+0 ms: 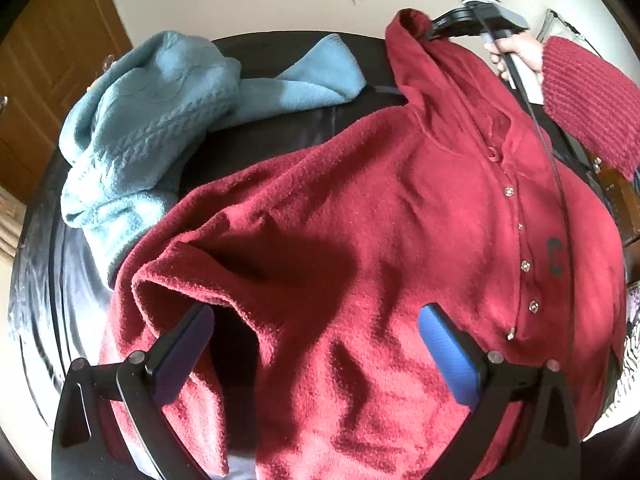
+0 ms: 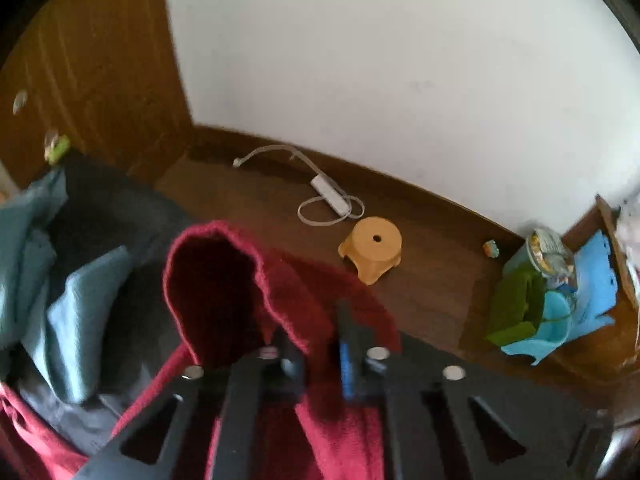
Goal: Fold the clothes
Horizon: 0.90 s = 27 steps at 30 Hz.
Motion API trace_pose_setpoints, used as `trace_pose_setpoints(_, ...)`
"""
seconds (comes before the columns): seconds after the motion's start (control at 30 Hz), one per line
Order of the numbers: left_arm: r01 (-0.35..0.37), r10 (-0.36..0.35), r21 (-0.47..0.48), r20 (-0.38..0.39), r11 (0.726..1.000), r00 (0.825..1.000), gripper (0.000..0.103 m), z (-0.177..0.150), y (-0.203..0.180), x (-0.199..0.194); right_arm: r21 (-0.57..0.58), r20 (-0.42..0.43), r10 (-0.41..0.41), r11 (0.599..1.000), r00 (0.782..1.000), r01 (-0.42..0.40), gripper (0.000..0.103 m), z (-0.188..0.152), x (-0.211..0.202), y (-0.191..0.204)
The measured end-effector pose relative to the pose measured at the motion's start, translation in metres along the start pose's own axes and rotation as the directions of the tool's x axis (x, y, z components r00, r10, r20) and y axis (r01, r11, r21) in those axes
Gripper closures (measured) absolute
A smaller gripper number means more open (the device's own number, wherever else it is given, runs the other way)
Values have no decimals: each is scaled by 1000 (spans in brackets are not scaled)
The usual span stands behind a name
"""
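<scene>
Your right gripper (image 2: 320, 344) is pinched shut on the sleeve cuff of the dark red knitted button-front cardigan (image 1: 360, 208) spread on the dark table (image 1: 280, 52), probably to fold it inward, while your left gripper (image 1: 316, 344) hovers wide open, holding nothing.

An orange stool (image 2: 371, 249) stands beside a white power strip (image 2: 330, 196).

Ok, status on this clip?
Right tool shut on red cardigan at its hood. Left tool open above the body. Blue sweater bunched alongside, a sleeve under the cardigan's edge.
</scene>
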<state>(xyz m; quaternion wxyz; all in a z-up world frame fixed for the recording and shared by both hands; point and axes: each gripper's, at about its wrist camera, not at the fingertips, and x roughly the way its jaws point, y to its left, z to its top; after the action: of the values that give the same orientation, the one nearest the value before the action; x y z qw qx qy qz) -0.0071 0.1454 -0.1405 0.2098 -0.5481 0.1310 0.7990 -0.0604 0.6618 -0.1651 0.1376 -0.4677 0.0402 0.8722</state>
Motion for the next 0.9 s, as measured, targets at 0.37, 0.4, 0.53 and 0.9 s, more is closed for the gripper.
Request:
trace_pose_setpoints(0.37,43,-43,2,6,999,999,0,2,-7,4,67,280,33,996,959,-54,96,-12,-157,-12)
trace_pose_setpoints(0.4,50,-50,-2,7,999,999,0,3,-7,3,61,302,41,996,953,-62,96,-15,-173,-11)
trace_pose_setpoints(0.53,72,-71,-15,17,997,997,0,5,-7,1,9,353,86,995,932,-95,96,-40,-227,6)
trace_pose_setpoints(0.9,77,-77,-25,22,997,997,0,4,1,-2,-89,236,175,983,956,-158,96,-184,-281,63)
